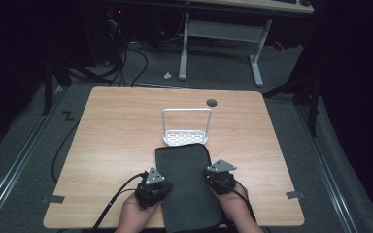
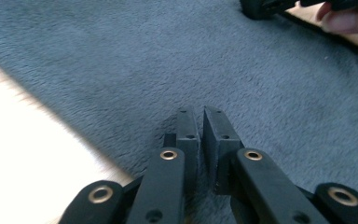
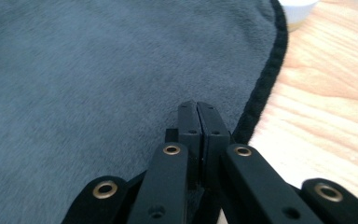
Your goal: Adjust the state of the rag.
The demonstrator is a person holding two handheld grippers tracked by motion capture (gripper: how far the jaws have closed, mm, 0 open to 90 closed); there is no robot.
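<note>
A dark grey plush cloth (image 1: 187, 179) with a black hem lies flat on the near middle of the wooden table (image 1: 111, 136), running off its front edge. My left gripper (image 1: 167, 186) lies at the cloth's left side. In the left gripper view its tips (image 2: 201, 114) rest on the cloth (image 2: 177, 60) with a narrow slit between the jaws and nothing seen in it. At the cloth's right side is my right gripper (image 1: 208, 175). Its jaws (image 3: 198, 106) are pressed together just inside the hem (image 3: 265, 88), with no cloth visible between them.
A white wire rack (image 1: 186, 137) with a perforated base and upright loop stands just beyond the cloth's far end; its base (image 3: 298, 7) appears in the right gripper view. A dark round hole (image 1: 211, 103) sits near the table's far edge. Cables trail off the front left.
</note>
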